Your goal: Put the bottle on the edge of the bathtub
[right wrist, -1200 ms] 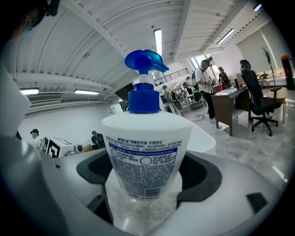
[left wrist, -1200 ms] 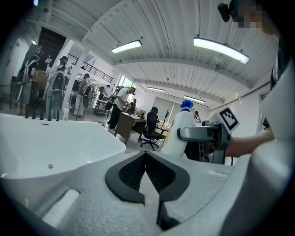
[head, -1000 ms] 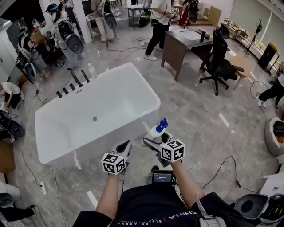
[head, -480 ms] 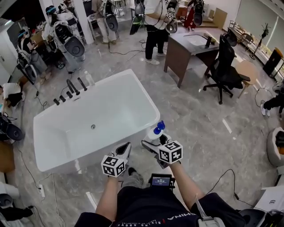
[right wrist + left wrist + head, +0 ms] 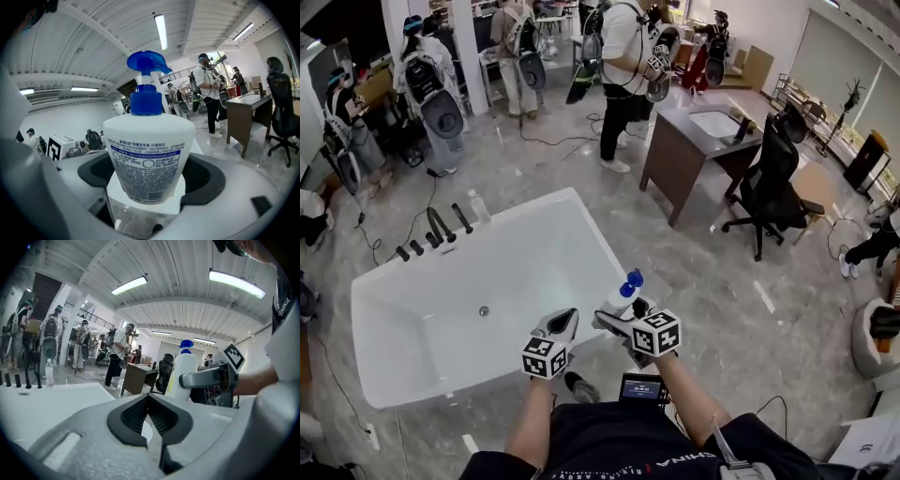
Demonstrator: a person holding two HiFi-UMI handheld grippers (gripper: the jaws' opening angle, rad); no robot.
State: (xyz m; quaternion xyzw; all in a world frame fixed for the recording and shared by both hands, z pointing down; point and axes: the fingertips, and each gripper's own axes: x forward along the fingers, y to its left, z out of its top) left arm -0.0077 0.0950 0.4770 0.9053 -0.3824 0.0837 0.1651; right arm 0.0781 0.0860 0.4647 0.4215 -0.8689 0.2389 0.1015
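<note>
The bottle (image 5: pixel 149 154) is white with a blue pump head and a printed label. It stands upright between the jaws of the right gripper (image 5: pixel 617 317), which clamp it low on its body from both sides. It sits at the near right corner of the bathtub (image 5: pixel 581 202), over the rim. Whether its base touches the rim cannot be told.

Just left of it, over the tub's near edge, is the left gripper (image 5: pixel 565 321). Its jaws are pressed together with nothing between them, and it points the same way as the right one.

The tub is white and empty of water, with a drain (image 5: pixel 484 310) in its floor. At its far left corner stand a row of black faucet handles (image 5: pixel 431 234) and a clear water bottle (image 5: pixel 473 206) on the rim.

A small screen (image 5: pixel 642 387) hangs at the person's waist. Beyond the tub's far right corner are a dark desk (image 5: pixel 694 141) and a black office chair (image 5: pixel 769 187) — and further back several people (image 5: pixel 619 56) wearing rigs stand on the grey marbled floor (image 5: pixel 722 272).
</note>
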